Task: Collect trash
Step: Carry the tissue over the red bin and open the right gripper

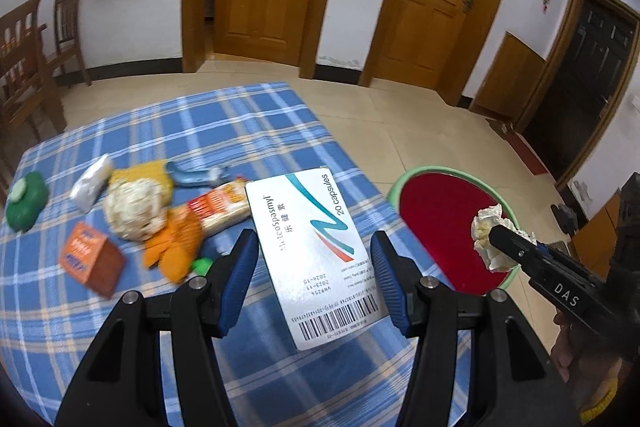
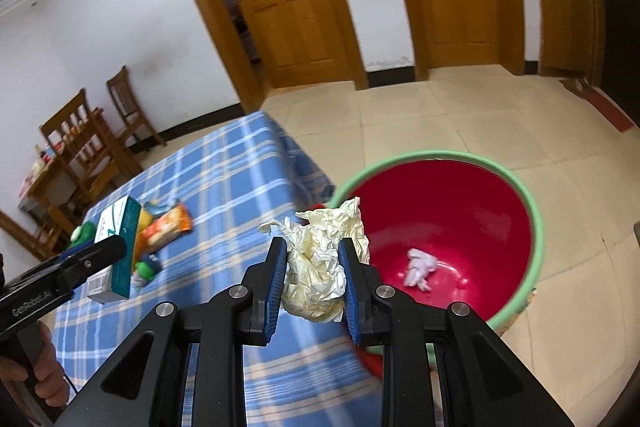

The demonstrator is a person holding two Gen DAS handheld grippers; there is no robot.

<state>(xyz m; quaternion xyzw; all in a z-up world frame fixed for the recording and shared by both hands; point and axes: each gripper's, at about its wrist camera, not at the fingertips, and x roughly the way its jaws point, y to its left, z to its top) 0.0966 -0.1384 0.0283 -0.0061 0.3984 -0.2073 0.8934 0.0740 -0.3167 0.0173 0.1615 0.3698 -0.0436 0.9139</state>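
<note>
Now right claw [image 2: 313, 269] pinches crumpled paper [image 2: 320, 267]; left claw [image 1: 314, 259] clamps medicine box [image 1: 312, 255].

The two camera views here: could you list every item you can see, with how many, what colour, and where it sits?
Crumpled cream paper wad: one, cream, clamped in right gripper beside the bin.
White medicine box: one, white and teal, in left gripper over the table.
Red bin with green rim: one, on the floor by the table.
White tissue: one, inside the bin.
Blue plaid tablecloth: one, covering the table.
Mixed wrappers and packets: several, orange, yellow, green, on the cloth.
Wooden chairs: at least two, brown, by the wall.
Person's hand: one, holding the left gripper's handle.
</note>
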